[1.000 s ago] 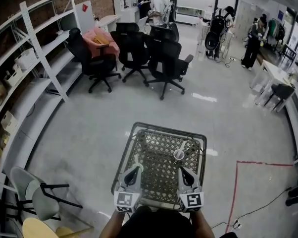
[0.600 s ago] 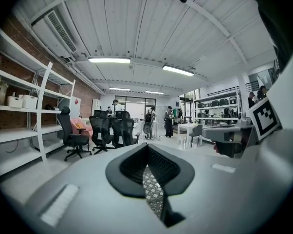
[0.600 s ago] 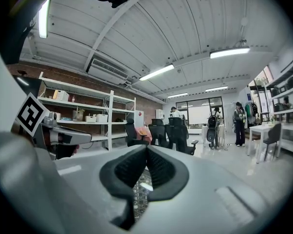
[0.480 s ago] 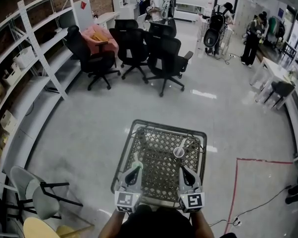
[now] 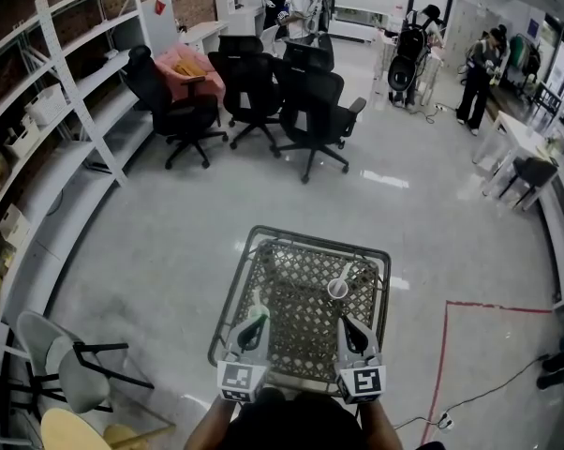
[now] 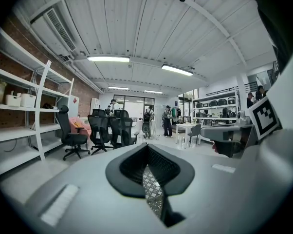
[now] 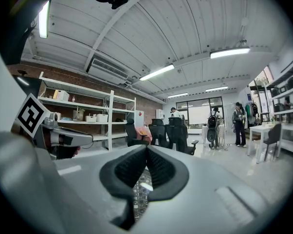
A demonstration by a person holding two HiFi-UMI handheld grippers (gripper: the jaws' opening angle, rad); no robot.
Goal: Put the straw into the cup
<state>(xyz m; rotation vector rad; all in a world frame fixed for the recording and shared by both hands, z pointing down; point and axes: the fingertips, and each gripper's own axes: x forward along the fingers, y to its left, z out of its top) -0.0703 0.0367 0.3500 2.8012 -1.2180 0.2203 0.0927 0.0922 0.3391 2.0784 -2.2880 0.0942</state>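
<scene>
**Head view:** A woven table (image 5: 312,239) stands just in front of the person. The cup (image 5: 338,291) sits on its right side, just past the right tongs (image 5: 347,321). A thin pale line (image 5: 347,275) goes up from the cup's rim toward the far right. It may be the straw standing in the cup, but it is too small to be sure. Another pale streak (image 5: 256,299) lies just past the left tongs (image 5: 257,315). That could be the straw too. So this fits a straw already in the cup, or one lying on the table, ready to be picked up. Both tongs rest low at the near edge, side by side, pointing across the table. I think they are held that way so either one can reach.

**Left gripper view:** The left tongs (image 6: 147,172) are closed with nothing in them. Only the table's weave shows through the thin slit.

**Right gripper view:** The right tongs (image 7: 144,172) are closed too and hold nothing. A small white spot (image 7: 145,185) shows through the slit. It is probably the cup, since these tongs point that way.
</scene>
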